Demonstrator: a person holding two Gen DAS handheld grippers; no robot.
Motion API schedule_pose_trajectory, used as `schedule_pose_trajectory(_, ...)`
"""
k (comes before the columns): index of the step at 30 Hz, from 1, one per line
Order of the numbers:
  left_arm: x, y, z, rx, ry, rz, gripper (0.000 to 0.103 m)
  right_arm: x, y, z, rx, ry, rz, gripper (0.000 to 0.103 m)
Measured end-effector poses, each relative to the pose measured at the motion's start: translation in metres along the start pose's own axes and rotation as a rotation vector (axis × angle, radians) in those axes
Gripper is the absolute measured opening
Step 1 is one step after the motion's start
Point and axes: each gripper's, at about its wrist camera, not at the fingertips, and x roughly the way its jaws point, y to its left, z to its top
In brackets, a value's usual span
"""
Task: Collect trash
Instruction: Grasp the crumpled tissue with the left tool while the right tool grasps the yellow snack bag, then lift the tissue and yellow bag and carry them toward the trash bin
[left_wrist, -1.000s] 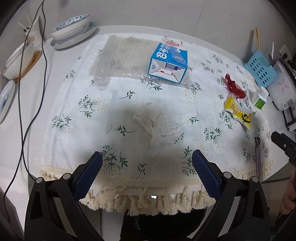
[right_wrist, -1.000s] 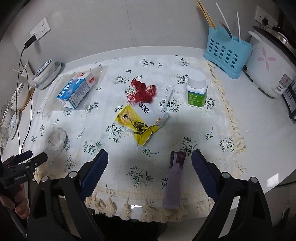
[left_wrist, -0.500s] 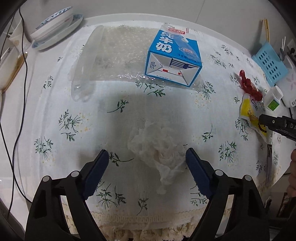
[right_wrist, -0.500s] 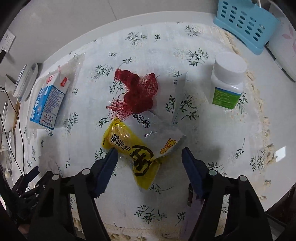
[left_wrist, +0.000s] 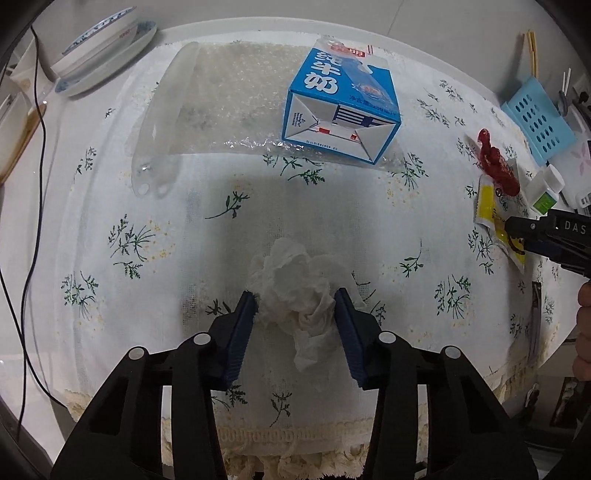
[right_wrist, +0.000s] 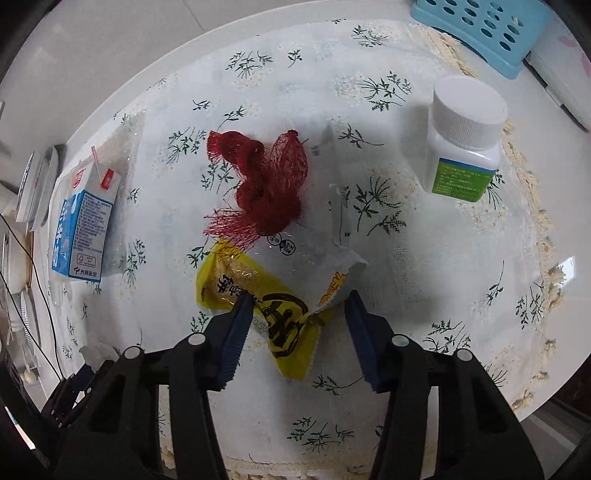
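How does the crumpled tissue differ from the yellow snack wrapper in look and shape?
The crumpled tissue is plain white and bunched into a soft lump; the yellow snack wrapper is glossy, printed in black, and lies mostly flat. The tissue is between the closing jaws of the left gripper, the wrapper between those of the right gripper. Both lie on the floral tablecloth.

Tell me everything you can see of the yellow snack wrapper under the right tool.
The yellow snack wrapper is a crinkled, glossy plastic packet, yellow with bold black characters and a clear, silvery torn-open end toward the red mesh netting, whose fringe lies over its upper edge. It lies flat on the floral tablecloth, slanting diagonally. The right tool straddles its middle, jaws closing; the left pad sits on its edge, the right pad is just clear.
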Motion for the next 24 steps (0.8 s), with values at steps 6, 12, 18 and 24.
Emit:
schedule_pose_trajectory(6,-0.002,0.002,-0.003,0.008,0.007,0.005,0.023,0.004,-0.002,0.002,0.046,0.028,0.020,0.031)
schedule_pose_trajectory(12,-0.005,0.007,-0.004,0.003,0.007,-0.013,0.014,0.004,0.002,0.004,0.075,0.016,0.021,0.024)
schedule_pose_trajectory(18,-0.016,0.016,-0.013,0.001,-0.010,-0.009,0.014,-0.015,-0.002,-0.002,0.072,-0.023,0.050,0.022)
schedule_pose_trajectory(24,-0.028,0.021,-0.017,-0.010,-0.037,-0.021,0.014,-0.036,-0.001,-0.016,0.084,-0.054,0.083,0.022)
